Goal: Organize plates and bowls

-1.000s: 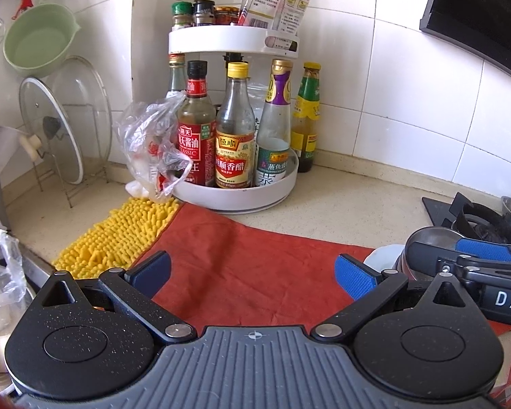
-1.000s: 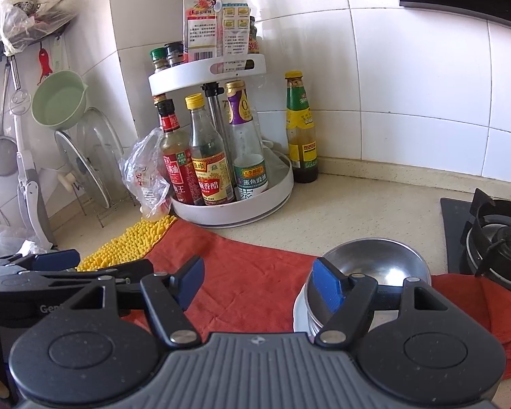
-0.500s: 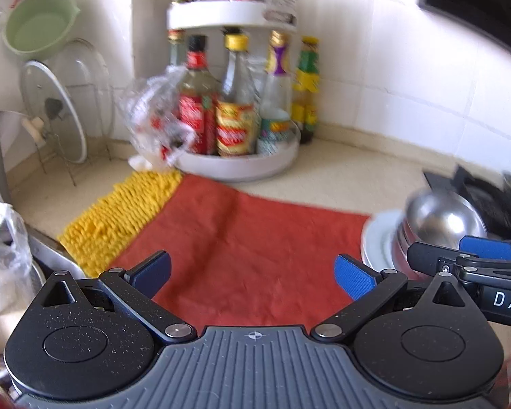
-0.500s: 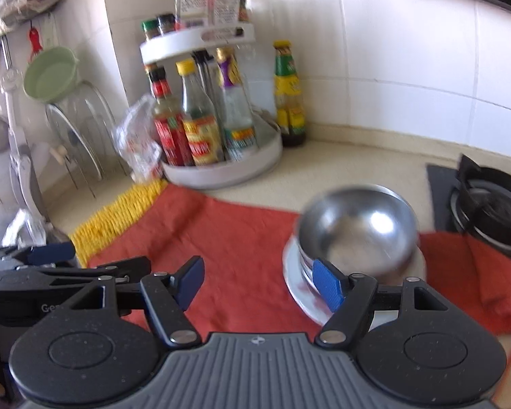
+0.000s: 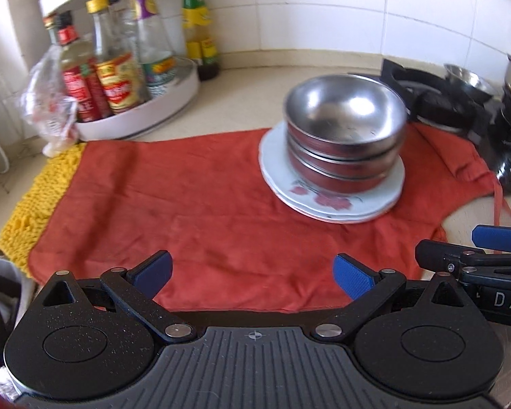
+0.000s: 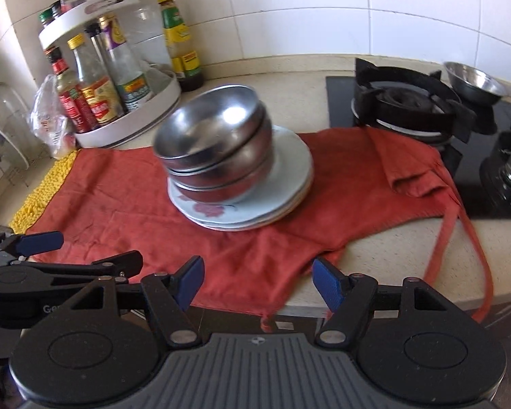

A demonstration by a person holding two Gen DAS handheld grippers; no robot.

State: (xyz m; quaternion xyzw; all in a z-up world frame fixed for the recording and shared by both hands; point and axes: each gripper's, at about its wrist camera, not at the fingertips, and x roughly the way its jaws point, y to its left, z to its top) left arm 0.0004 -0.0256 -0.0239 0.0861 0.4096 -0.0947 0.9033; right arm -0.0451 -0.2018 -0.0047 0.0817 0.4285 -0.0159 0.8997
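Observation:
A stack of steel bowls (image 5: 344,129) sits on a stack of white flowered plates (image 5: 330,201) on a red cloth (image 5: 173,211). In the right wrist view the same bowls (image 6: 218,150) and plates (image 6: 255,208) lie ahead of centre. My left gripper (image 5: 252,272) is open and empty, above the near edge of the cloth, well short of the stack. My right gripper (image 6: 257,283) is open and empty, above the counter's front edge. Each gripper shows at the side of the other's view.
A white two-tier turntable of sauce bottles (image 5: 119,68) stands at the back left, with a plastic bag (image 5: 47,112) beside it. A yellow mat (image 5: 34,201) lies left of the cloth. A black gas hob (image 6: 426,109) with a small steel bowl (image 6: 473,81) is at the right.
Both grippers have pulled back and up from the stack and tilted down. The bowls and plates now show whole. Both stay open.

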